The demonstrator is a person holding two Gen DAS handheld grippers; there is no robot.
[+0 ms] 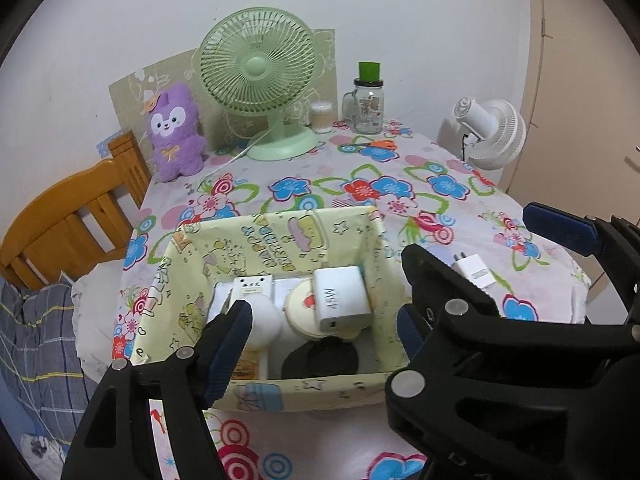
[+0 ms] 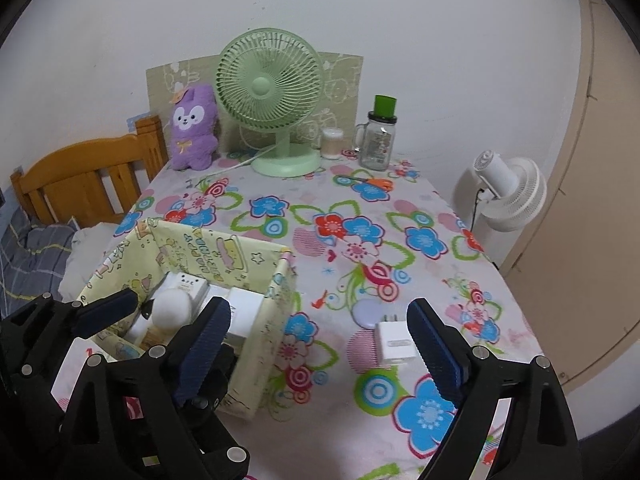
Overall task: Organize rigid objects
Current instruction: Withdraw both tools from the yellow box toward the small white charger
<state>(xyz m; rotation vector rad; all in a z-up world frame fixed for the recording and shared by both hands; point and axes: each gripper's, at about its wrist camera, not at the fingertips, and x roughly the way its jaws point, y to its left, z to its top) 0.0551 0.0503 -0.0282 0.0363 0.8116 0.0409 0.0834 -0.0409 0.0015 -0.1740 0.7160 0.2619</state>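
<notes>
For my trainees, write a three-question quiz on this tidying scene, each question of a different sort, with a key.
1. True or false: the small white charger already lies inside the yellow fabric box.
2. Multiple choice: the right hand-held gripper is A) open, B) shut on the charger, C) out of view.
3. Fill in: the lilac round case lies on the floral ____, beside the charger.

Key: 1 false, it lies on the cloth outside the box; 2 A; 3 tablecloth.
</notes>
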